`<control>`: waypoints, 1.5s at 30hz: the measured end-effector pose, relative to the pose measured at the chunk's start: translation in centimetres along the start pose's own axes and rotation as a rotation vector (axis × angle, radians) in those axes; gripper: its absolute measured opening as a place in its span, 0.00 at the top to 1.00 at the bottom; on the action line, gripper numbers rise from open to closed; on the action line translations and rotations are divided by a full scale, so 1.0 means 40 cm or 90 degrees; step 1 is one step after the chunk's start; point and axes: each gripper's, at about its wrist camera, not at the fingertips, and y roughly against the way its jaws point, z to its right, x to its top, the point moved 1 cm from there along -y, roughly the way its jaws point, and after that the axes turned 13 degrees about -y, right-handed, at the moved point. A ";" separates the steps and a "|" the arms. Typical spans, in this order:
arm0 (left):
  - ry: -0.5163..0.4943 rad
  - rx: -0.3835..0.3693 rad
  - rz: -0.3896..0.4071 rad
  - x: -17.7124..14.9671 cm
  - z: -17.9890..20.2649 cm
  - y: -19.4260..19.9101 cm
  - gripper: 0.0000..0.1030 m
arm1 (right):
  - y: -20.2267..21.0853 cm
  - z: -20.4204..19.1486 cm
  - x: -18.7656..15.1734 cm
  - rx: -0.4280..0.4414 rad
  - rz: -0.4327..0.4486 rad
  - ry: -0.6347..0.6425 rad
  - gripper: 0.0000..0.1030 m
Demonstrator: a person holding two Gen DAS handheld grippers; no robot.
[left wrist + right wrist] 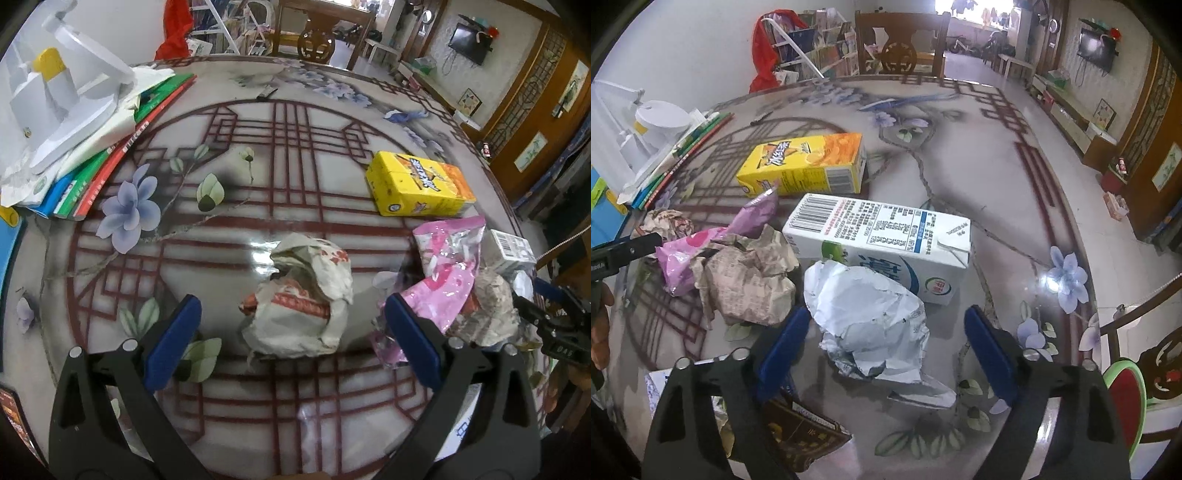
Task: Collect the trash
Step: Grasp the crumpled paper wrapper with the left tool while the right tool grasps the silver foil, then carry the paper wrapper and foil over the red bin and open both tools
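Glossy tabletop (303, 177) with a red lattice and painted flowers is filling both views, and a living room with wooden chairs is being seen behind it. 2 grippers are being held above the trash.

From the left wrist view, the left gripper (293, 336) is being kept wide open, its blue pads apart on both sides of a crumpled white-and-red paper wrapper (303, 295); no pad is being pressed on it. A pink plastic bag (443, 266) is lying just beside the right pad, and a yellow snack box (417, 184) is lying farther back. Books (110, 162) are being stacked at the left edge of the table.

From the right wrist view, the right gripper (886, 343) is being held open around a crumpled white paper ball (868, 317); the left pad is looking very near the paper, but a firm grip is not being shown. A white milk carton (886, 240) is lying on its side just behind the ball, and a crumpled beige paper (750, 273) is lying to its left, touching the pink bag.
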 end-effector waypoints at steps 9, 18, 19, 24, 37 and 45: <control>-0.001 -0.008 -0.034 -0.014 -0.002 -0.030 0.29 | -0.013 -0.007 -0.010 0.009 -0.020 0.007 0.44; 0.001 -0.027 -0.037 -0.024 -0.002 -0.021 0.67 | 0.000 0.002 -0.016 0.016 -0.013 0.000 0.50; 0.005 -0.023 -0.035 -0.027 -0.004 -0.018 0.68 | 0.004 0.004 -0.017 0.018 -0.012 -0.001 0.50; 0.014 0.016 -0.020 -0.042 -0.008 0.025 0.69 | 0.036 0.016 -0.021 0.027 0.002 -0.014 0.50; -0.044 -0.002 0.077 -0.070 0.106 0.224 0.68 | 0.196 0.052 -0.025 0.064 0.080 -0.039 0.50; -0.124 -0.029 0.108 -0.103 0.235 0.294 0.68 | 0.265 0.094 -0.055 0.061 0.106 -0.052 0.50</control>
